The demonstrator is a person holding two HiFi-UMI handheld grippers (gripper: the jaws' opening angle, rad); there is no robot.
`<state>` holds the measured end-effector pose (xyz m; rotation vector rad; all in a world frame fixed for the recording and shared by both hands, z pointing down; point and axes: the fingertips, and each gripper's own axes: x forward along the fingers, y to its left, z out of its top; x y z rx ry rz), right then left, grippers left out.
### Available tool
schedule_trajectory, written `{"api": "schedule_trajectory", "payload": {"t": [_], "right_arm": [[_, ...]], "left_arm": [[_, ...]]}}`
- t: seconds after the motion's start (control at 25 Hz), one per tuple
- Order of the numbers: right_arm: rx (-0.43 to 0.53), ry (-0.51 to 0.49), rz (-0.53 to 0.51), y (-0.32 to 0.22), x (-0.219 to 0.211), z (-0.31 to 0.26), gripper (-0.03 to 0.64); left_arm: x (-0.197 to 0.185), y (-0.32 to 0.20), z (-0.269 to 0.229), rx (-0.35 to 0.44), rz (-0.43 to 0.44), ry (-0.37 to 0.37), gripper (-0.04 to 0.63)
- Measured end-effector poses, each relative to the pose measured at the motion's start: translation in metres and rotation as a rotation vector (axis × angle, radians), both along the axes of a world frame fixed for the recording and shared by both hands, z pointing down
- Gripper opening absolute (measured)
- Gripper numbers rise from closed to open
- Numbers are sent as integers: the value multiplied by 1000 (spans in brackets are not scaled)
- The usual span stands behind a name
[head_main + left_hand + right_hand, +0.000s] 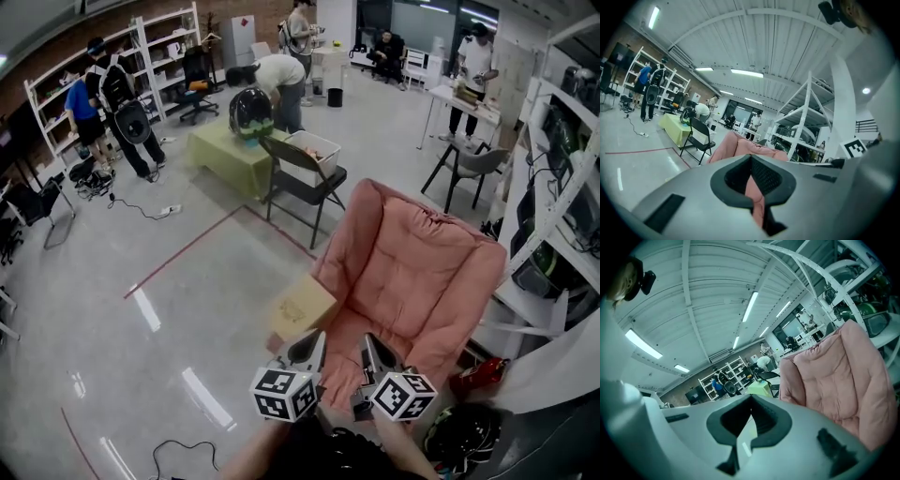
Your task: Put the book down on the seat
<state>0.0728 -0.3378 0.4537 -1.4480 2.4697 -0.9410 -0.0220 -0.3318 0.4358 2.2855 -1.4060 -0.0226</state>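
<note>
Where the pink chair [422,272] fills the middle right of the head view, the book [300,307] lies tilted at the chair's left edge, tan cover up and partly over the padded arm. Whether it rests on the seat itself I cannot tell. Both grippers sit at bottom centre, just below the book and apart from it. The left gripper [316,339] has its jaws closed tip to tip with nothing between them; its own view shows only pink cushion past the tips. Just beside it, the right gripper [368,340] is likewise pinched together and empty. Toward the upper left, a black folding chair [300,183] stands by a green table [230,150], with people around.
</note>
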Motion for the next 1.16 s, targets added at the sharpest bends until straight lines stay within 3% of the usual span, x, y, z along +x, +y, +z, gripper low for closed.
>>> {"api": "schedule_trajectory", "payload": {"t": [0.44, 1.16], "right_arm": [[0, 31, 26, 6, 14, -1, 12], [-47, 12, -35, 6, -5, 7, 12]], "left_arm": [[23, 2, 4, -23, 61, -2, 11], [16, -2, 10, -58, 56, 10, 11]]}}
